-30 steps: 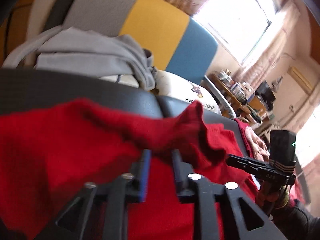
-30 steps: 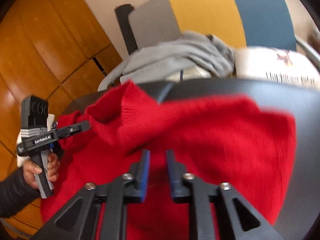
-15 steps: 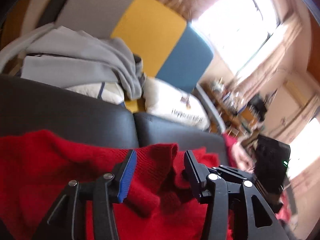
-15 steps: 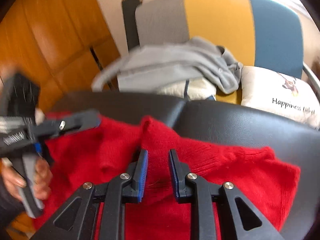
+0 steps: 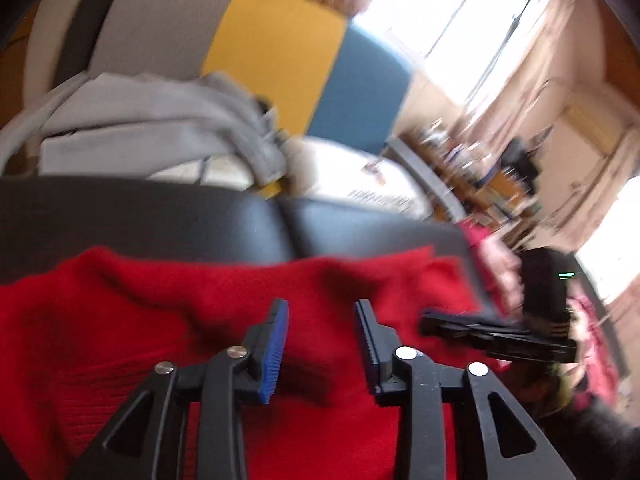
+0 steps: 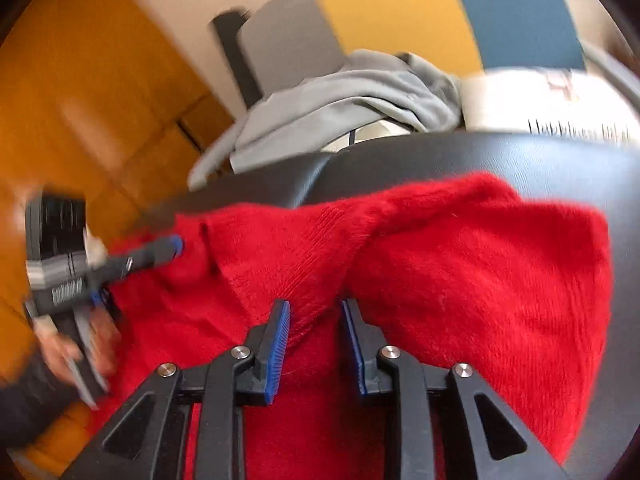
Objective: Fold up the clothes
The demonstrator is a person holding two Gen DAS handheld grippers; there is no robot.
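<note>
A red knitted sweater (image 5: 168, 320) lies spread on a black leather seat (image 5: 160, 216). My left gripper (image 5: 322, 308) is open and empty just above the sweater. My right gripper (image 6: 315, 310) is open, with a raised fold of the red sweater (image 6: 460, 264) lying between and just beyond its jaws; no grip shows. The right gripper also shows in the left wrist view (image 5: 496, 332) at the right. The left gripper shows in the right wrist view (image 6: 160, 252) at the sweater's left edge.
Behind the seat (image 6: 520, 152) stands a chair with grey, yellow and blue panels (image 5: 272, 52). A grey garment (image 5: 152, 120) and a white printed cushion (image 5: 360, 184) lie on it. A wooden wall (image 6: 88, 80) is at left. A cluttered table (image 5: 472, 168) stands near the window.
Both grippers held the red sweater lifted a second ago. Both have since opened and the sweater has dropped flat onto the seat. The left gripper has drawn back a little.
</note>
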